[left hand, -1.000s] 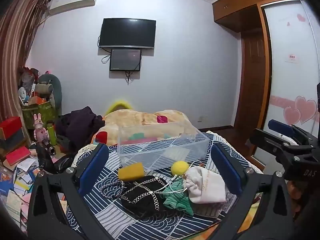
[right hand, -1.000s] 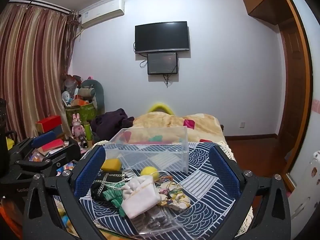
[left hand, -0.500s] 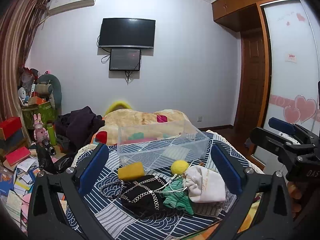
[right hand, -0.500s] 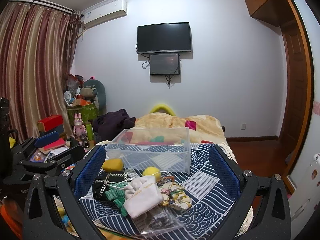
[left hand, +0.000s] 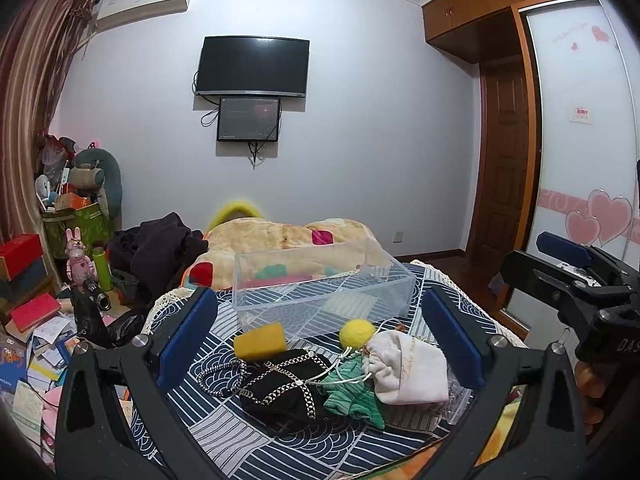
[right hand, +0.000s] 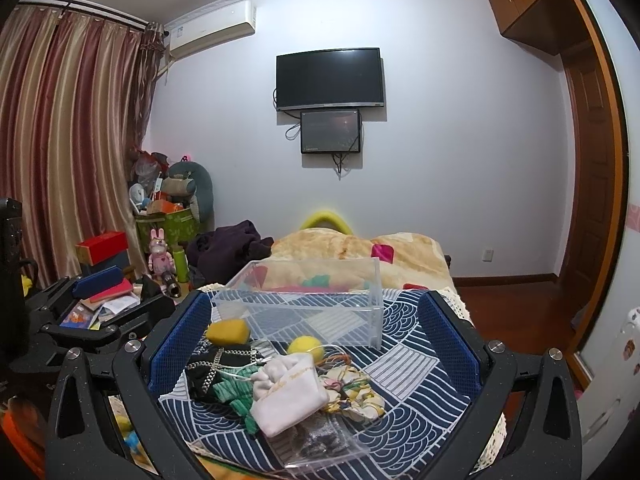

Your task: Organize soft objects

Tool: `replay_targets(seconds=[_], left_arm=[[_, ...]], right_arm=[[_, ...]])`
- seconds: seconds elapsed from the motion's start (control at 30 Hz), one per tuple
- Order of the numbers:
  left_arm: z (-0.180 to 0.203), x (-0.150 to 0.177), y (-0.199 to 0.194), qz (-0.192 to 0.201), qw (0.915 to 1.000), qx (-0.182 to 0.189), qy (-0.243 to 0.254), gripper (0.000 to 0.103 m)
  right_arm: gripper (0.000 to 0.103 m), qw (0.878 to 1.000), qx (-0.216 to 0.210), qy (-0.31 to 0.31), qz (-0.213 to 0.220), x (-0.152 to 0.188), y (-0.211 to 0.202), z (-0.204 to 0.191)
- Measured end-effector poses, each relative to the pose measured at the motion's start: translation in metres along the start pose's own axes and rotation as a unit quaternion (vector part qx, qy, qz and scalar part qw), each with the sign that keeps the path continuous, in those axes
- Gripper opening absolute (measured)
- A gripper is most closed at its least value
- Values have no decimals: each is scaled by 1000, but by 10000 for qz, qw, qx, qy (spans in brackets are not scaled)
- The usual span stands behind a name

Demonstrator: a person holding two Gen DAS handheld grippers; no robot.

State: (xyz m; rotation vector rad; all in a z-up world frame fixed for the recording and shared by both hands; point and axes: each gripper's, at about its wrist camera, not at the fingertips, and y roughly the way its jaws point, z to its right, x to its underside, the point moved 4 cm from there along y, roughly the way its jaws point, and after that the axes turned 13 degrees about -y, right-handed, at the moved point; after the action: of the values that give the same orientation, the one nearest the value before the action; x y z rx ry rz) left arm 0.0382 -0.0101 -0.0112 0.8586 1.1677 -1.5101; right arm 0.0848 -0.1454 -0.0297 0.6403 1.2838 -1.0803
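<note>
Soft items heaped near clear bin, both claws spread

Left gripper [left hand: 320,340] and right gripper [right hand: 314,340] both hang spread wide, holding nothing, blue padded fingers [left hand: 188,334] framing the pile. On the wave-print cloth [left hand: 248,440]: spongy yellow block [left hand: 260,341], fuzzy yellow ball [left hand: 357,332], white drawstring pouch [left hand: 408,368], green knit piece [left hand: 352,394], black chain-trimmed bag [left hand: 284,388]. Rigid clear plastic box [left hand: 324,288] sits just beyond them.

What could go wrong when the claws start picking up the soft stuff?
The white cord is tangled across the white pouch, green cloth and black chained piece, so lifting one might drag the others. The yellow ball could roll away. The clear box looks light and might slide if bumped.
</note>
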Motion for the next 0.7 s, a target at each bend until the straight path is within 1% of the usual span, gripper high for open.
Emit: replay_targets(seconds=[0.7], left_arm=[[3, -4, -2, 6, 10000, 22, 51, 103]], right_arm=[[103, 10000, -8, -19, 70, -2, -4, -1]])
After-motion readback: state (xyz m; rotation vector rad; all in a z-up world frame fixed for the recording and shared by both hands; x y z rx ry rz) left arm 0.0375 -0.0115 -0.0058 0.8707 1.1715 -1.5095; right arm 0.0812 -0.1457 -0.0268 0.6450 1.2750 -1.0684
